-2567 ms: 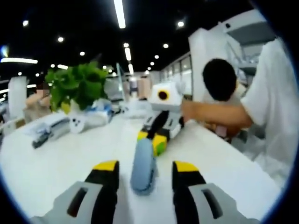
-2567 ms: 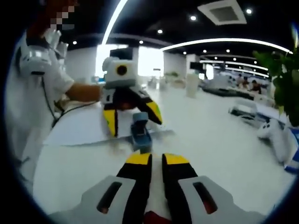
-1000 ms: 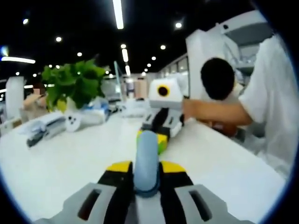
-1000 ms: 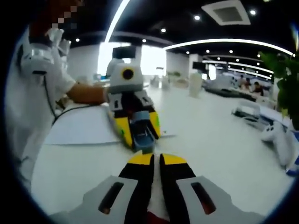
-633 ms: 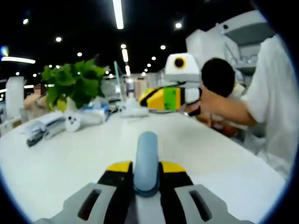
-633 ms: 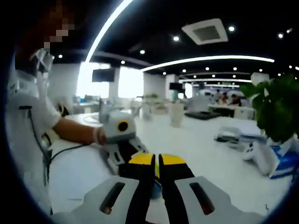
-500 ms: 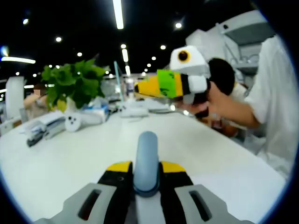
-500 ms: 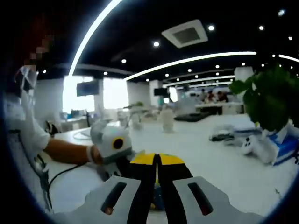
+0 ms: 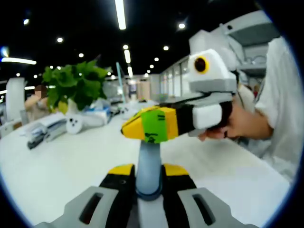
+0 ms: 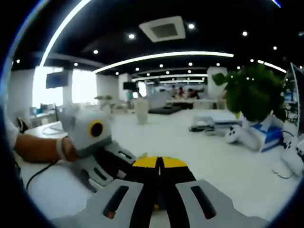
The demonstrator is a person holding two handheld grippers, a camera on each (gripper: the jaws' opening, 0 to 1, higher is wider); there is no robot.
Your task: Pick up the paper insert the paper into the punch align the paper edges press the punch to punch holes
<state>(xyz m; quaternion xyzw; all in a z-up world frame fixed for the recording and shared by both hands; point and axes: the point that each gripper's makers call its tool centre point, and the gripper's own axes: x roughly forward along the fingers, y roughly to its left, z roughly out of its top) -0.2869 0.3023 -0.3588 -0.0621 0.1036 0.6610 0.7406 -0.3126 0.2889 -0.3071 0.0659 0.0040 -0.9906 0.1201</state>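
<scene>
Gripper (image 9: 149, 172) on my left stays clenched around the blue-grey punch (image 9: 148, 166), holding it steady on the white surface (image 9: 57, 166). My right gripper (image 9: 142, 127) has lifted off the surface within the last second and now hangs just above the punch's top, jaws pressed together on nothing I can see. No paper is visible now, so I cannot tell whether it sits in the slot; I judge the press comes next.
</scene>
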